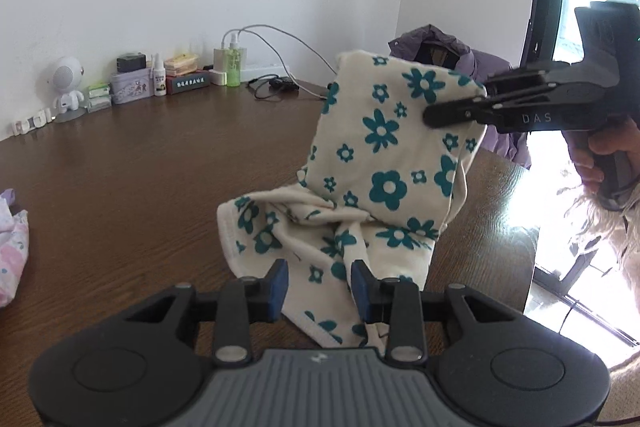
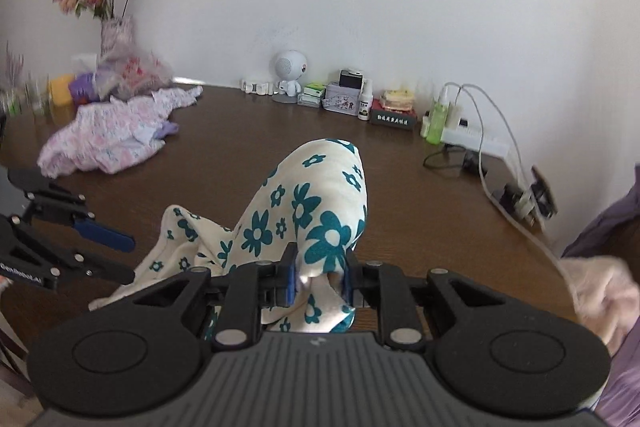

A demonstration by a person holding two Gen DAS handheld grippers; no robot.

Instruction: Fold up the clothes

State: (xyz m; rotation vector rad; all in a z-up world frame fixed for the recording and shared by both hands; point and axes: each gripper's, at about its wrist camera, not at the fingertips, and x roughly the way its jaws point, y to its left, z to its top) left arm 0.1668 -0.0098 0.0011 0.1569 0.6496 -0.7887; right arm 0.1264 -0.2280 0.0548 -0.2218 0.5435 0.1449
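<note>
a: so, how many garments on the wooden table (image 1: pixel 120 163)?

b: two that i can count. one cream cloth with teal flowers (image 1: pixel 384 171), near the middle, and one pale pink and lilac garment (image 2: pixel 108 135) lying crumpled well off to the far left in the right wrist view.

a: and the grippers?

b: two. the right gripper (image 2: pixel 318 277) has its blue pads pinched on a bunched fold of the flowered cloth, jaws narrow, and that part is raised off the table so the cloth peaks like a tent. in the left wrist view it comes in from the right and bites the upper edge, a hand (image 1: pixel 600 155) on its handle.

a: the left one?

b: the left gripper (image 1: pixel 320 289) stands partly open. the near lower edge of the cloth runs between its two pads; i cannot tell whether they press on it. the rest of that end lies rumpled on the wood.

a: what else is around?

b: along the far wall, one white round-headed figurine (image 2: pixel 290 75), one patterned tin (image 2: pixel 340 101), one small white spray bottle (image 2: pixel 365 105), one green bottle (image 2: pixel 438 121), a white power strip (image 2: pixel 476 143) with cables (image 2: pixel 500 131) trailing over the table. one vase of pink flowers (image 2: pixel 114 27) at the far left, blurred. a purple jacket (image 1: pixel 452 55) sits behind the cloth at the right.

a: anything blocking?

b: the raised cloth hides the table behind it.
</note>
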